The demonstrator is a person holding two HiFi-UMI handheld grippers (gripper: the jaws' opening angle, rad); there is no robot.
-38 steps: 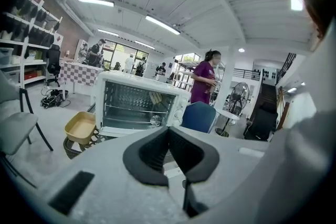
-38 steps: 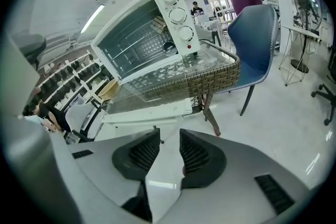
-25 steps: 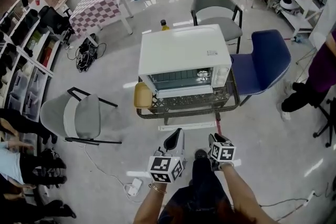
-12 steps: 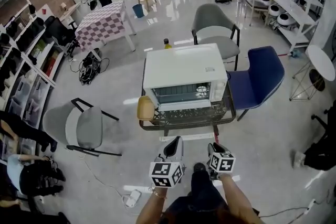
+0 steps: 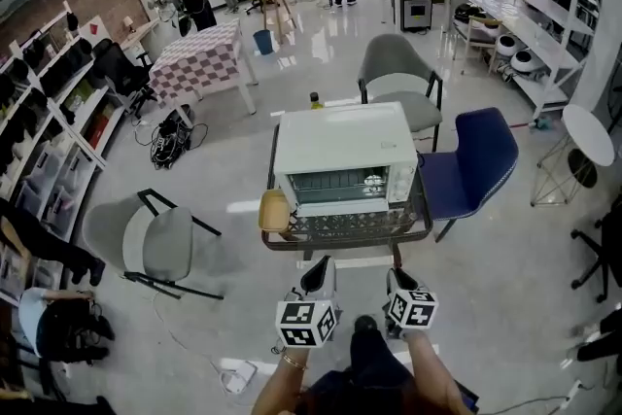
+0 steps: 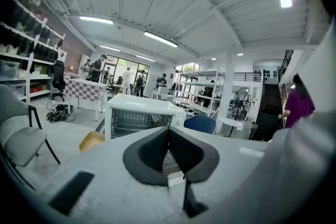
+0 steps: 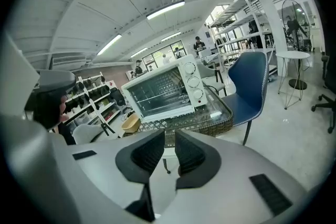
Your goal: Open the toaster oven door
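Observation:
The white toaster oven (image 5: 345, 146) stands on a wicker table with a glass top (image 5: 345, 233), its glass door (image 5: 340, 182) shut. Both grippers hover side by side in front of the table, well short of the oven. My left gripper (image 5: 319, 265) is shut with nothing in it; in the left gripper view its tips (image 6: 168, 129) meet and point at the oven (image 6: 139, 115). My right gripper (image 5: 397, 279) has just been closing its jaws. They keep a narrow gap (image 7: 169, 136) with nothing between them, and the oven (image 7: 163, 92) lies ahead.
A yellow bowl (image 5: 275, 209) sits at the table's left end and a bottle (image 5: 315, 99) stands behind the oven. A blue chair (image 5: 471, 160) is right of the table, a grey chair (image 5: 398, 78) behind it, another grey chair (image 5: 146, 238) to the left. A cable and adapter (image 5: 238, 374) lie on the floor.
The head view has tilted up and shows more of the far room. The person at the right edge has left the picture. Both grippers stay in front of the table.

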